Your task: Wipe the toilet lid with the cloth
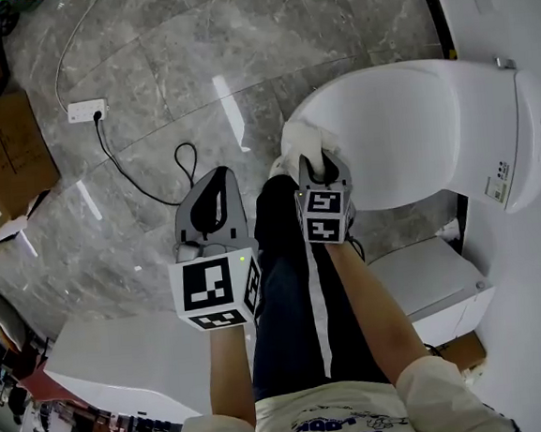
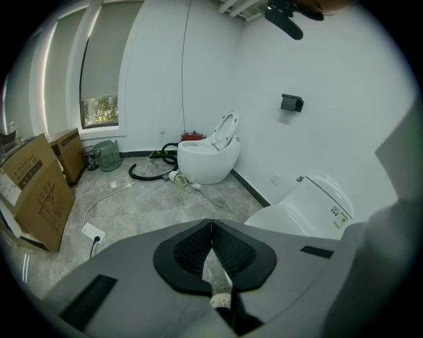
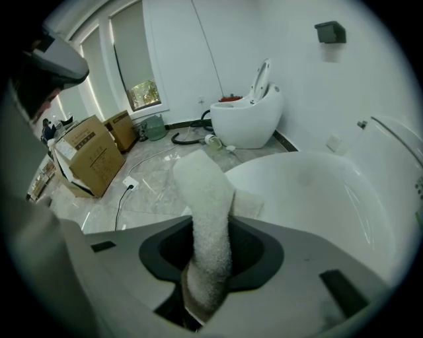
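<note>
Toilet lid (image 1: 413, 123): white, closed, to the person's right. Left claw (image 2: 211, 226): jaws together, nothing between them, held over the floor (image 1: 146, 89) beside the lid. Right claw (image 1: 321, 168): clamped on the white cloth (image 3: 206, 191), which lies against the lid's front edge.

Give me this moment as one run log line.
right gripper: shut on cloth | cloth: at front edge of toilet lid | left gripper: shut, empty, over floor
</note>
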Tool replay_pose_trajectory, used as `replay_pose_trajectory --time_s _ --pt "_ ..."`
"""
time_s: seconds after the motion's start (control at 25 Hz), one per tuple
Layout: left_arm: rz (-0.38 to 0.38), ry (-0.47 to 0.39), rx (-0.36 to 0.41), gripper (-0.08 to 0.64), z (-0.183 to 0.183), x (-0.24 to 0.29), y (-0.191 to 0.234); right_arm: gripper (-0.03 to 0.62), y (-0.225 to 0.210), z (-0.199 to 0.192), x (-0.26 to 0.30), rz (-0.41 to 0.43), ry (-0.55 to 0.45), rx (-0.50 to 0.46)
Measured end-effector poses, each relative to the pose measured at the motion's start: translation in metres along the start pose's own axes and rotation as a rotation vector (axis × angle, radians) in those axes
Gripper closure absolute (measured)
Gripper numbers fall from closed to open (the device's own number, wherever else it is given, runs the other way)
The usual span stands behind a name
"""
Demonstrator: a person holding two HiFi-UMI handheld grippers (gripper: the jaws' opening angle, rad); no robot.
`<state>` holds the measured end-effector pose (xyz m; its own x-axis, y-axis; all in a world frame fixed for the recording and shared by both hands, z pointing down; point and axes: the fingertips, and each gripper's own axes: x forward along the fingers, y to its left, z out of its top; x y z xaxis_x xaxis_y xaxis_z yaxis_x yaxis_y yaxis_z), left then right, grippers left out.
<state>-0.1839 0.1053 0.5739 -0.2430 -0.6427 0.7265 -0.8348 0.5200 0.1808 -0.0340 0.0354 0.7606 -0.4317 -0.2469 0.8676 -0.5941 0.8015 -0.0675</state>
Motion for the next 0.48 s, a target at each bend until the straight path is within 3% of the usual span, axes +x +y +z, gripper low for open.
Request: replay_pose_trajectory --time_s 0.48 --pt "-0.015 -0.004 0.018 0.555 0.0090 0.0035 -0.0049 0.471 0.0051 0.0002 0.0006 0.067 0.005 0.000"
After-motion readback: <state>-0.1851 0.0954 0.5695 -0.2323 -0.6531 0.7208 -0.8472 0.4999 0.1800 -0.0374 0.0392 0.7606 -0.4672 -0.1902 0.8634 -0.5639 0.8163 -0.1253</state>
